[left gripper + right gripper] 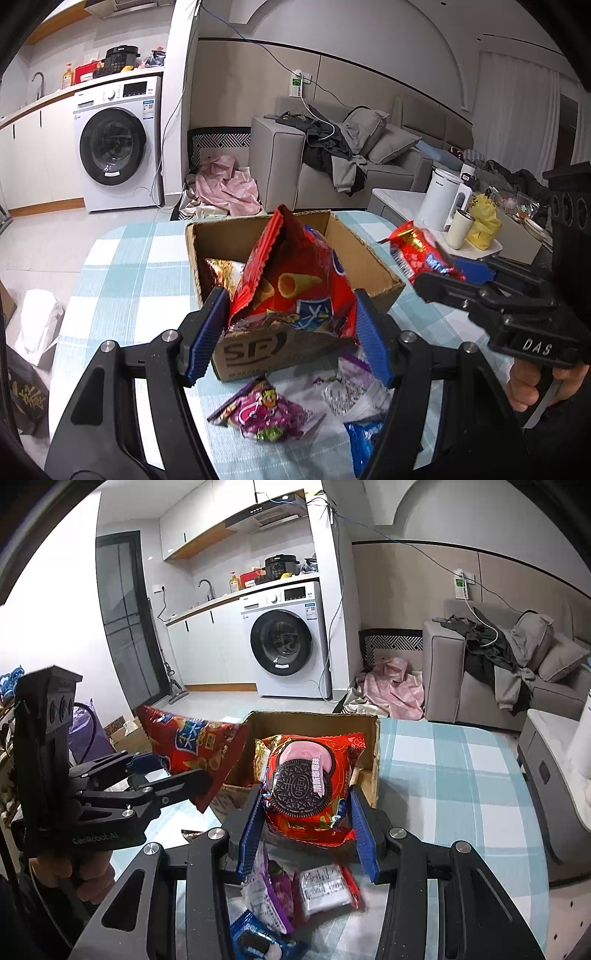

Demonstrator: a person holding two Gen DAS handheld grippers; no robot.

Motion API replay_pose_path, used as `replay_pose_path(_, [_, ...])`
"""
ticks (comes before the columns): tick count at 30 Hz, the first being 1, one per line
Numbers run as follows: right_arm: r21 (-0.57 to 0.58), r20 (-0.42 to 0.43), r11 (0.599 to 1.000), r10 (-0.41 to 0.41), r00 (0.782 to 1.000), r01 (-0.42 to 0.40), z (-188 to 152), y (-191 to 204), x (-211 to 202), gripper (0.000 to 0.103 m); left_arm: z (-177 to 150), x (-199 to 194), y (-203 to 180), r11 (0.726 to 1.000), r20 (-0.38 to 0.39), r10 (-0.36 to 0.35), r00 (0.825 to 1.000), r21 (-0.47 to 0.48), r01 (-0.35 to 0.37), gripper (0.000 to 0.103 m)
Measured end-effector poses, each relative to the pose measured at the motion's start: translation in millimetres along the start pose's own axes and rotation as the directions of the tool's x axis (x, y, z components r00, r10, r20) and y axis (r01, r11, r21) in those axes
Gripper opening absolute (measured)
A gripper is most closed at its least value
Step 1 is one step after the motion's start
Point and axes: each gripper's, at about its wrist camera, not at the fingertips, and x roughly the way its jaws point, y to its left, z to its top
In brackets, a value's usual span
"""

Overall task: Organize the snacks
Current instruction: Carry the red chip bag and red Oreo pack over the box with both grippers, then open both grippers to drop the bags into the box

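1. Behind the work area I see a washing machine (118, 144) under a kitchen counter and a grey sofa (332, 162) strewn with clothes.
2. My work surface is a tabletop (461, 775) covered in a blue-and-white checked cloth. An open cardboard box (373, 258) stands on it.
3. My left tongs (291, 332) are clamped on a red cone-snack bag (295, 280). I hold that bag above the box's near edge, its upper end tilted over the opening.
4. My right tongs (306, 823) are clamped on a red Oreo pack (306, 786). From the right wrist view it hangs just in front of the box's near wall; from the left wrist view it sits to the right of the box.
5. One gold-patterned packet (225, 273) lies inside the box, against the left wall.
6. Loose on the tabletop before the box I see a purple snack packet (266, 413), a blue Oreo pack (258, 941) and a white-labelled red packet (328, 886).
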Motion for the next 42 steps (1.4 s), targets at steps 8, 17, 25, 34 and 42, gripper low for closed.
replay_pose_path(8, [0.014,-0.015,1.000,0.006,1.000,-0.006,6.4,-3.0,17.0,0.045,9.8,26.1,0.7,1.000,-0.014,-0.007,1.000,-0.009,0.007,0.065])
replay_pose_path(17, [0.025,-0.035,1.000,0.006,0.999,-0.006,12.0,-8.8,35.9,0.045,12.4,59.4,8.1,1.000,-0.033,0.002,0.999,-0.019,-0.002,0.065])
replay_pose_path(25, [0.050,-0.063,0.999,0.003,0.998,0.000,9.2,-11.8,64.4,0.045,4.6,88.3,14.9,0.999,-0.054,0.025,0.998,-0.022,-0.026,0.065])
replay_pose_path(34, [0.085,-0.087,0.996,0.006,0.996,0.002,5.2,-22.3,86.2,0.045,-0.7,110.2,18.4,0.998,-0.071,0.059,0.996,0.002,-0.059,0.066])
replay_pose_path(42, [0.098,-0.075,0.995,0.023,0.997,-0.015,2.0,-30.5,90.6,0.046,-2.5,113.0,18.8,0.998,-0.064,0.070,0.995,0.006,-0.070,0.067])
